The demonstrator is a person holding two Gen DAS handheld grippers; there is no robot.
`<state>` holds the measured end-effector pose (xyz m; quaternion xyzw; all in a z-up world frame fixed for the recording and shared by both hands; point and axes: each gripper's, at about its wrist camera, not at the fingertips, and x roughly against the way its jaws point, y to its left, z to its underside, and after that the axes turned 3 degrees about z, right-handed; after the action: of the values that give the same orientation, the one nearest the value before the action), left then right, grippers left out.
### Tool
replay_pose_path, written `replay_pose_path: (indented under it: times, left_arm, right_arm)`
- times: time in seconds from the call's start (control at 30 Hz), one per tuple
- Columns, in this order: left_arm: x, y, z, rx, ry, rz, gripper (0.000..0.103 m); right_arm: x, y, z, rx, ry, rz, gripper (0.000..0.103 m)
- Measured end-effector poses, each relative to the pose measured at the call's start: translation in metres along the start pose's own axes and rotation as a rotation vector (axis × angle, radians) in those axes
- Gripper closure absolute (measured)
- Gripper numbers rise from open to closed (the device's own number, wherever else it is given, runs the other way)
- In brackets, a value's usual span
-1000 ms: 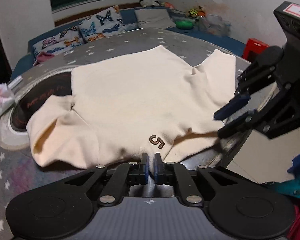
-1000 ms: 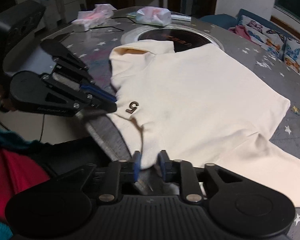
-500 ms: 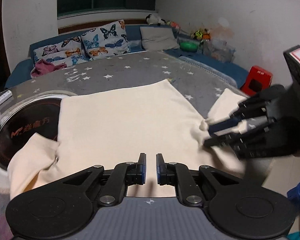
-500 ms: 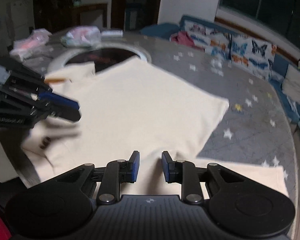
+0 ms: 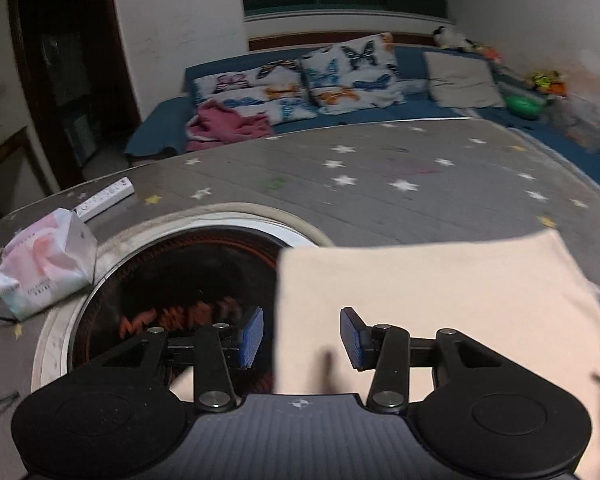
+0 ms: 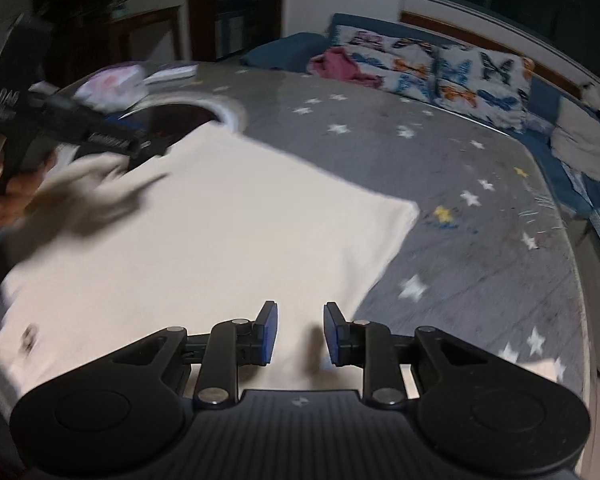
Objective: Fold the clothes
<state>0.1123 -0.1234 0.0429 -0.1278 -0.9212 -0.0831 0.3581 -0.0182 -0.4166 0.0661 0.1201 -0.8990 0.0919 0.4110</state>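
left wrist view: the left tongs stand wide with nothing between the blue pads, poised above the left edge of a cream t-shirt where it crosses the dark round inset in the star-printed desk. right wrist view: the right tongs are parted a little less and also hold nothing, low in the frame over the shirt's near right part; the left tongs show at upper left of that frame, blurred, beside a bunched sleeve. the shirt lies spread flat across the middle of the desk, one straight corner pointing to the right of the frame, a small printed mark near its lower left edge.

judging from this, the step in hand is a re-grip between folds or before one: both tongs are free and moving over the cloth. the pictures fit either a shirt just smoothed out or one with a fold already laid, so i cannot tell how far along it is. a tissue pack and a white remote sit at the left of the frame, clear of the cloth.
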Motion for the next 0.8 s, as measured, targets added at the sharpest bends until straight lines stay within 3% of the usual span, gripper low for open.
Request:
replay_pose_path:
  times: [0.2, 0.33, 0.37, 0.5, 0.8]
  left_arm:
    - [-0.034, 0.009, -0.012, 0.017, 0.032, -0.015, 0.059]
    - [-0.048, 0.008, -0.014, -0.008, 0.047, 0.0, 0.091]
    - [-0.051, 0.007, -0.014, -0.014, 0.05, 0.004, 0.095]
    - [-0.057, 0.005, -0.016, -0.047, 0.035, -0.018, 0.098]
    - [-0.068, 0.02, -0.026, -0.013, 0.038, -0.103, 0.098]
  right_arm:
    - [-0.041, -0.04, -0.03, -0.108, 0.003, 0.046, 0.079]
    - [-0.064, -0.055, -0.041, -0.151, 0.023, 0.05, 0.08]
    - [-0.07, -0.057, -0.043, -0.154, 0.029, 0.056, 0.08]
    - [-0.085, -0.06, -0.052, -0.166, 0.03, 0.057, 0.096]
    - [-0.113, -0.052, -0.085, -0.136, -0.012, 0.073, 0.093]
